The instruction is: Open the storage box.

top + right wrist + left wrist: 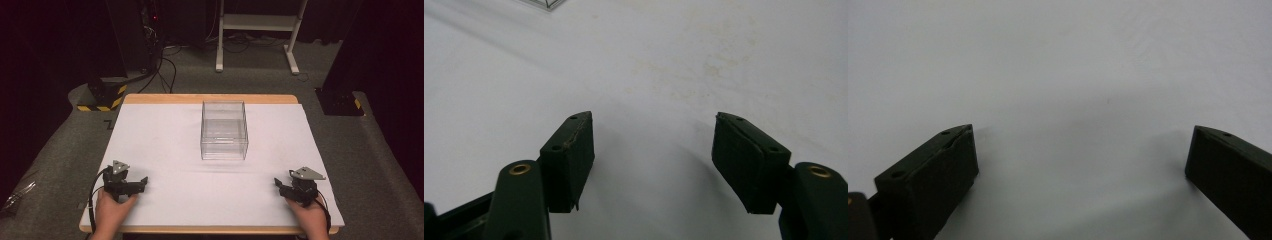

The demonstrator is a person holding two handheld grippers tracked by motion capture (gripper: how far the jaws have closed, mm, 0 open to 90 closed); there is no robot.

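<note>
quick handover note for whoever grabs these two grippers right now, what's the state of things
Left gripper: open, nothing between its jaws, low over the near left of the white table top.
Right gripper: open, nothing between its jaws, near right.
Clear rectangular plastic box: upright at mid table, looks empty, apart from both grippers.
Done: nothing visibly handled.
Left: likely approach the box; both grippers point inward toward the table's middle.

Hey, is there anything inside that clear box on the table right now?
No, the clear box in the high view stands empty on the white table, its bottom showing through the walls.
</note>
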